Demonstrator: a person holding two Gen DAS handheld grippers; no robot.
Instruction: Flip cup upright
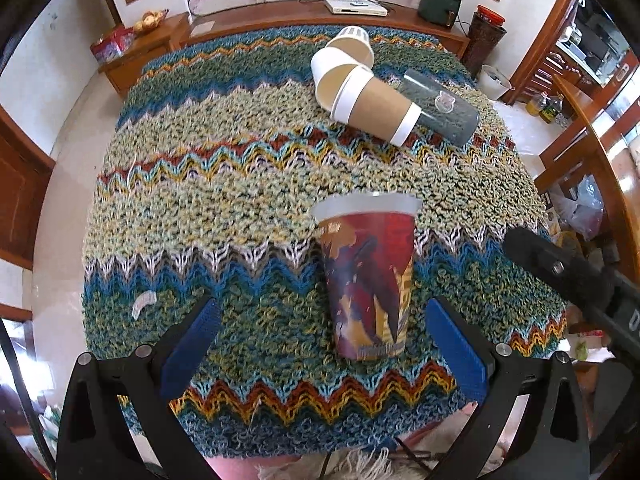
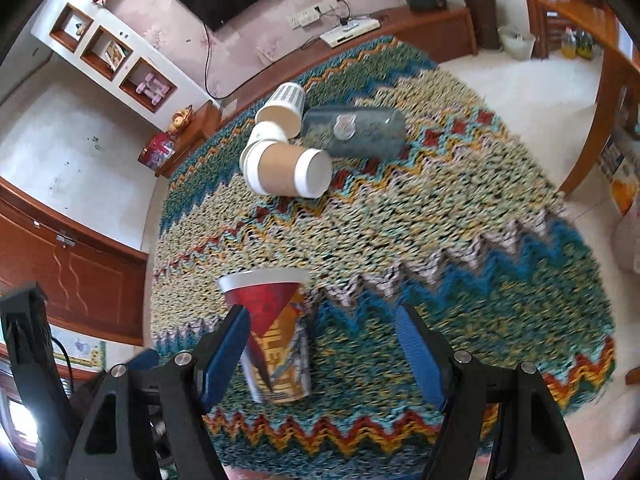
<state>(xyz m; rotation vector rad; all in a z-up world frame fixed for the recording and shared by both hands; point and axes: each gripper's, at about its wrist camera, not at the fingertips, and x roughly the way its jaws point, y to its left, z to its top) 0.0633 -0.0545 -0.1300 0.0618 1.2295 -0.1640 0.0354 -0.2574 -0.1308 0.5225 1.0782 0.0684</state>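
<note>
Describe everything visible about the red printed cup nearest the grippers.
The red printed cup stands upright on the knitted zigzag cloth, wide mouth up, tapering to a narrow base. It looks like glossy paper with red, gold and dark artwork and a pale rim. It sits apart from the tipped cups farther back. The left gripper is open around it without touching; the right gripper is open beside it.

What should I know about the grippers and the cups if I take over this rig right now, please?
Left gripper: open, empty, the printed cup between its fingers, untouched.
Right gripper: open, empty, just right of that cup.
Printed cup stands upright, mouth up, at the near edge of the knitted cloth: done.
Still on their sides at the far end: brown-sleeved paper cup, two white paper cups behind it, and a grey tumbler.
Left: stand those up, if wanted.
</note>
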